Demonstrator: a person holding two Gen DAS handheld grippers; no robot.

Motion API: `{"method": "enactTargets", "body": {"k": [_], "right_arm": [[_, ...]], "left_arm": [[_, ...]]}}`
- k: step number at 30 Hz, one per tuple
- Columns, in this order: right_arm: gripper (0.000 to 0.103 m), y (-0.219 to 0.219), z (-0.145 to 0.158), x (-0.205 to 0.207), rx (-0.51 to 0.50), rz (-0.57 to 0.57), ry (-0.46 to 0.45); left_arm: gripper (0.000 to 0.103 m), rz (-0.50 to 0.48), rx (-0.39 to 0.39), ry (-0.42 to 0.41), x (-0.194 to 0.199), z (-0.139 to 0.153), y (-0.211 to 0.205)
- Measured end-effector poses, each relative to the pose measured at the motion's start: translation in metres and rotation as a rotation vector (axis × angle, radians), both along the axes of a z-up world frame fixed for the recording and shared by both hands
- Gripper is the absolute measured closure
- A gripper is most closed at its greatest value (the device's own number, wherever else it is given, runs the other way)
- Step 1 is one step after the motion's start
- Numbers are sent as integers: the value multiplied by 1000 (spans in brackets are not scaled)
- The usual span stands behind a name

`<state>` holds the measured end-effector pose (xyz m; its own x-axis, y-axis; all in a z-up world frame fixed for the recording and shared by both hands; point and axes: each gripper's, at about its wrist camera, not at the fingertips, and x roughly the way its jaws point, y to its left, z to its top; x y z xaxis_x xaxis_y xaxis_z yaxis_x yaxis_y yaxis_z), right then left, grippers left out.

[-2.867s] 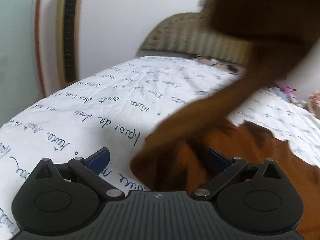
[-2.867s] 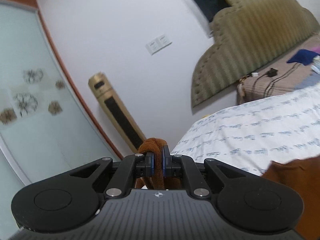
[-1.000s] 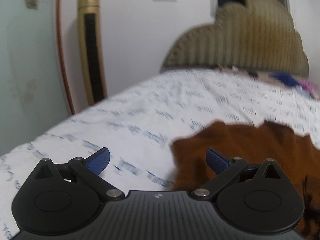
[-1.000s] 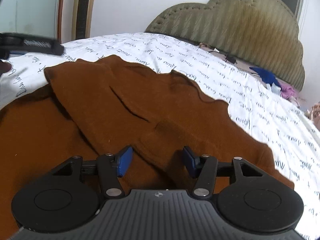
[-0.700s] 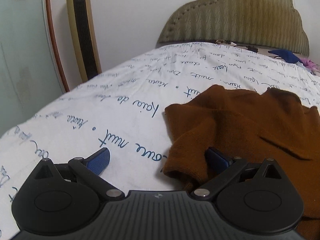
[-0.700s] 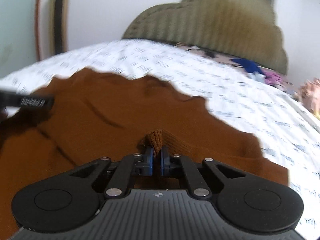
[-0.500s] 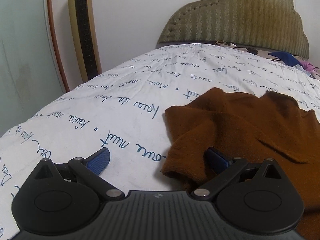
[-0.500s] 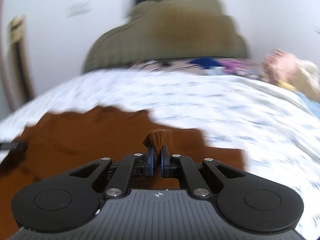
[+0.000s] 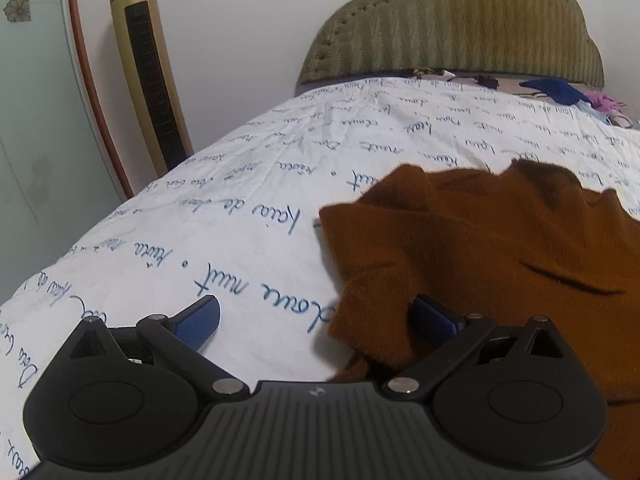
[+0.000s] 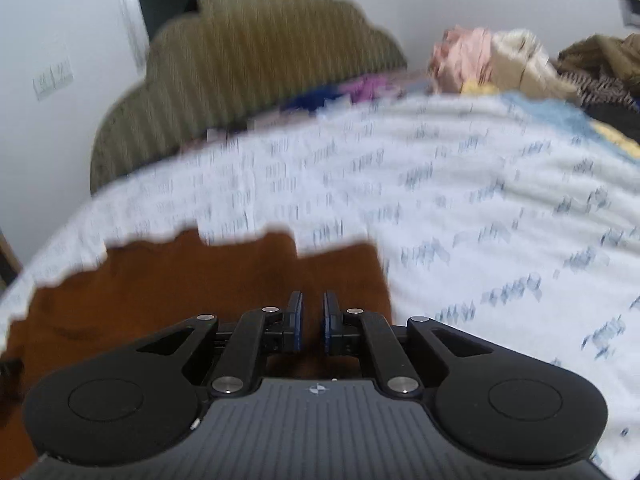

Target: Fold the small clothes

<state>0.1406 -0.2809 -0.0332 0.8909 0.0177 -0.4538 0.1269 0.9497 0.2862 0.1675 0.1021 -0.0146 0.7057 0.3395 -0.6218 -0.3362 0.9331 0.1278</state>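
Home bedroom, bed w/ script-print sheet [image 9: 280, 184], padded headboard [image 9: 452, 28], tower fan [image 9: 148, 68], clothes pile [image 10: 500, 60]

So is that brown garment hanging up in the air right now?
No, the brown garment lies spread on the white printed bedsheet, with the left gripper open at its corner.

The white bedsheet [image 9: 240, 216] carries blue handwritten script, one word perhaps "nuit".
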Motion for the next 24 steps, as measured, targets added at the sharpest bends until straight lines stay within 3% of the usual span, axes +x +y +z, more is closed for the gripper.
{"method": "enactTargets", "body": {"k": [3,7,9,10,11,16,23,24], "right_arm": [[83,7,4,16,36,117,17],[83,26,-15,51,192,285,146],[85,31,-28,65,166,274,200],[102,29,-32,70,150,244,213],[103,24,-34,73,151,222,218],[103,-10,-43,75,194,169,209],[103,-12,-32,56,164,118,181],[99,-13,-30,50,171,118,173]], "left_arm": [[0,2,16,17,8,-3,-3],[0,3,33,40,11,-14,-6],[0,0,34,30,8,-16,-5],[0,-1,28,30,7,-17,-4],[0,-3,18,26,6,-18,-2],[0,-11,-30,10,4,-24,6],[0,-15,-26,18,-8,-20,15],[0,-13,-39,14,-11,-18,18]]}}
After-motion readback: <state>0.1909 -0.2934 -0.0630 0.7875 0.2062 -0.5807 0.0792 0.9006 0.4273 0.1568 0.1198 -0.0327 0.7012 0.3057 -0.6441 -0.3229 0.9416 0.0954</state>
